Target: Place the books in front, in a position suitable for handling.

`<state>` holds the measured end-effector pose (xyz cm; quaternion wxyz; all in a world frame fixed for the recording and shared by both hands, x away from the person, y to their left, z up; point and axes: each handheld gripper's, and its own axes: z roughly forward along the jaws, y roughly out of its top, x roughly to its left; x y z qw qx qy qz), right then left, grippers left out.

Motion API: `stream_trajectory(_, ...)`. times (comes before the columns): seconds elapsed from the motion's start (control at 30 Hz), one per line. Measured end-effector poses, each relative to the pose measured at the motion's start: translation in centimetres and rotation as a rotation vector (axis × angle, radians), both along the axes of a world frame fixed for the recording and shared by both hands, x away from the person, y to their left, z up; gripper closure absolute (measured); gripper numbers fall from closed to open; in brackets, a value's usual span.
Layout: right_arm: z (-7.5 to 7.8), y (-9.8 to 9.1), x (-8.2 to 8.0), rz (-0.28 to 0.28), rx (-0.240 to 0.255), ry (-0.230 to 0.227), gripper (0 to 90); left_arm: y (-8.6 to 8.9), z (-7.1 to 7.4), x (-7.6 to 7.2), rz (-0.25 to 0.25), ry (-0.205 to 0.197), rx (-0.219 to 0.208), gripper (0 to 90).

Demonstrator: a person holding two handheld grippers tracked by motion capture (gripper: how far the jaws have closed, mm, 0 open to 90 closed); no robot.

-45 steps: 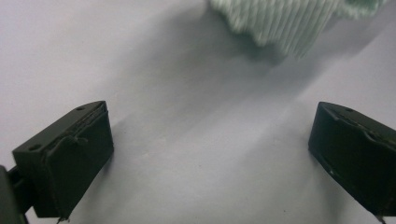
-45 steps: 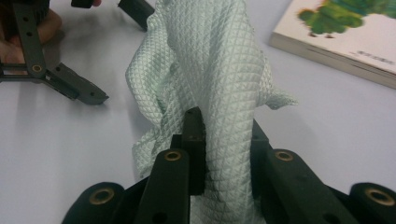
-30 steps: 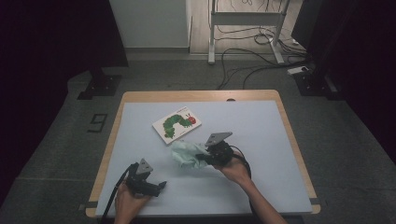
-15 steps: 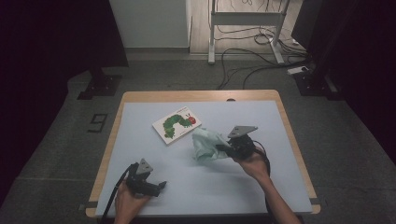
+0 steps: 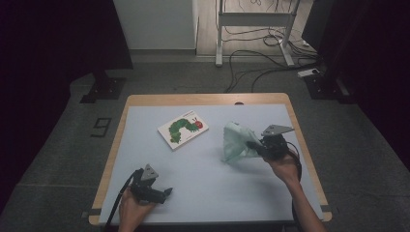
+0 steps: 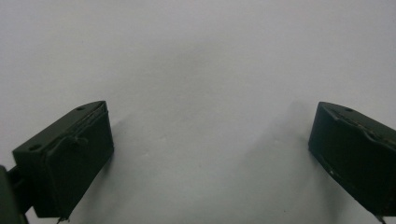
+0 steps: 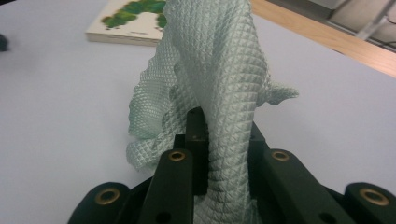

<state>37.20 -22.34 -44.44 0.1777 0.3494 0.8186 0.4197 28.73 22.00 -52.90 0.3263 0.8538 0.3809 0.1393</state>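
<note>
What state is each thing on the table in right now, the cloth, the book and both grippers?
Green waffle-weave cloth: pinched at one end, lifted, hanging crumpled.
Caterpillar picture book: closed, lying flat on the table, untouched.
Right gripper: shut on the cloth.
Left gripper: open, nothing between its jaws, low over the bare table.

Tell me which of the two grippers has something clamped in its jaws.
The right gripper: its jaws pinch the pale green cloth. The left gripper has open jaws with nothing between them.
</note>
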Motion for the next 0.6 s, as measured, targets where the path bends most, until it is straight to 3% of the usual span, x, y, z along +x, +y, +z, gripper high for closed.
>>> stream_trajectory(0.37,0.6,-5.6,0.1,-0.149,-0.013,-0.008,78.1,0.0,0.0,0.0,-0.001,0.000,-0.001,0.0)
stream_trajectory(0.6,0.6,-8.0,-0.1,-0.217,-0.043,-0.021,78.0,0.0,0.0,0.0,-0.001,0.000,-0.001,0.0)
